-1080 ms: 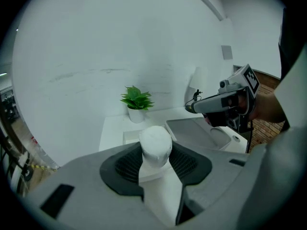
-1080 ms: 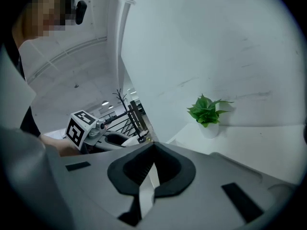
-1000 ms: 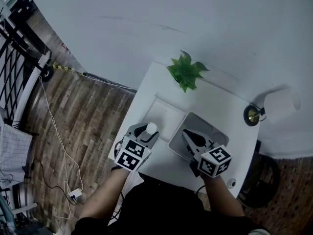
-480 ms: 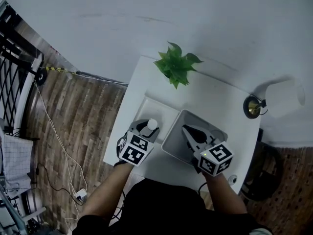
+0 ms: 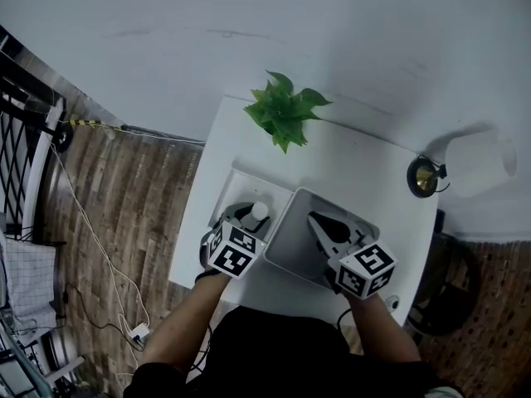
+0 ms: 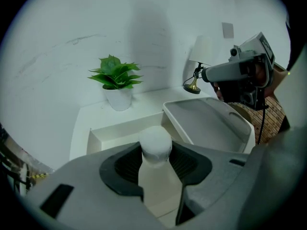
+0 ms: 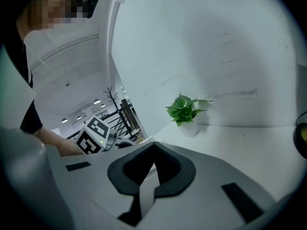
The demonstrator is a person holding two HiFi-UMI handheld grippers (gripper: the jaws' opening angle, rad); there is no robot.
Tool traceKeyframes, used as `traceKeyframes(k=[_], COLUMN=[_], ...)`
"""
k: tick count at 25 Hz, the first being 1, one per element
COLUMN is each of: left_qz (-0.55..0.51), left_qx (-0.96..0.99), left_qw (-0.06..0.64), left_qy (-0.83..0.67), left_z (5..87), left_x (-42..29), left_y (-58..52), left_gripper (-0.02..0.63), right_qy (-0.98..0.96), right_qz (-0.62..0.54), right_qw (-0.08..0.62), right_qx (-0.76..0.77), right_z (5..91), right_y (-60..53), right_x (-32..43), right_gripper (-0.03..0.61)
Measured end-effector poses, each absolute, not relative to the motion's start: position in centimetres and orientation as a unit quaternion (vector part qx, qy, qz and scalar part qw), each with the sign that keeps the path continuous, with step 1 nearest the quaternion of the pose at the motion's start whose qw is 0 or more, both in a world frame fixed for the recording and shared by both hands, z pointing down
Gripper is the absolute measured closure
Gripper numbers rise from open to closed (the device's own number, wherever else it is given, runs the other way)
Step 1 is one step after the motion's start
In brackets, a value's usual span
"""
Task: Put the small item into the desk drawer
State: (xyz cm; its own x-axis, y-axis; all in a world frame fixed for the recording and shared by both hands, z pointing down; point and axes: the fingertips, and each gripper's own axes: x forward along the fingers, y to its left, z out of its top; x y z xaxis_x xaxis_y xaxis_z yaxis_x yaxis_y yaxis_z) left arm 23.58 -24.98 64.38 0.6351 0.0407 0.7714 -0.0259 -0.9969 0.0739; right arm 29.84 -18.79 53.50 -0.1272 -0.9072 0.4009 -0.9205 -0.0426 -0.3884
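**Bottle nears the drawer as the tray swings over its edge**

Since a second ago the bottle (image 6: 155, 145) has come from the drawer's left side to its near right corner. The tray's left rim, then beside the drawer, now overlaps its right side.

The bottle, small and white with a round cap, stands upright in the left tongs (image 6: 156, 169). They are part-way open and clamped on its body below the cap. From the head view it hangs at the near edge of the drawer (image 5: 241, 187), an open white compartment in the bench (image 5: 357, 164). I cannot tell whether it is fully over the opening.

Just right of it, the grey tray (image 5: 299, 239) tilts up. The right tongs (image 7: 151, 176) are almost together on a thin pale strip, which I take for the tray's rim. A plant (image 5: 280, 116) and a lamp (image 5: 425, 177) stand at the back, well apart from the work.

By my reading the pick-up is done and the drawer is open. Lowering, release and closing remain.
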Motion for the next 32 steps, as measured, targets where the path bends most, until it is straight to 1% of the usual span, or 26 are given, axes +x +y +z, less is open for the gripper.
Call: traceKeyframes(k=[8,11,18,27,32], left_qz=[0.45,0.447,0.431,0.374,0.348], left_qx=[0.892,0.894,0.902,0.926,0.936], left_qw=[0.039,0.035,0.028,0.028,0.032], left_qy=[0.022,0.027,0.0,-0.045,-0.042], left_z=[65.5,65.1,63.5,60.0,58.3], left_x=[23.6,23.5,22.4,21.2,20.5], left_y=[-24.1,-23.9,-24.3,-25.0,-24.6], left_gripper=[0.434,0.416,0.416,0.416,0.43], right_qy=[-0.69,-0.691,-0.698,-0.694,-0.679], right_qz=[0.292,0.291,0.284,0.249,0.239], right_qw=[0.009,0.005,0.002,0.011,0.021], right_qx=[0.662,0.662,0.657,0.676,0.694], right_z=[53.4,53.3,52.7,50.2,48.8], right_y=[-17.9,-17.9,-17.4,-16.3,-14.5], right_x=[30.4,30.3,29.2,28.9,28.5], right_gripper=[0.575,0.575,0.575,0.575,0.575])
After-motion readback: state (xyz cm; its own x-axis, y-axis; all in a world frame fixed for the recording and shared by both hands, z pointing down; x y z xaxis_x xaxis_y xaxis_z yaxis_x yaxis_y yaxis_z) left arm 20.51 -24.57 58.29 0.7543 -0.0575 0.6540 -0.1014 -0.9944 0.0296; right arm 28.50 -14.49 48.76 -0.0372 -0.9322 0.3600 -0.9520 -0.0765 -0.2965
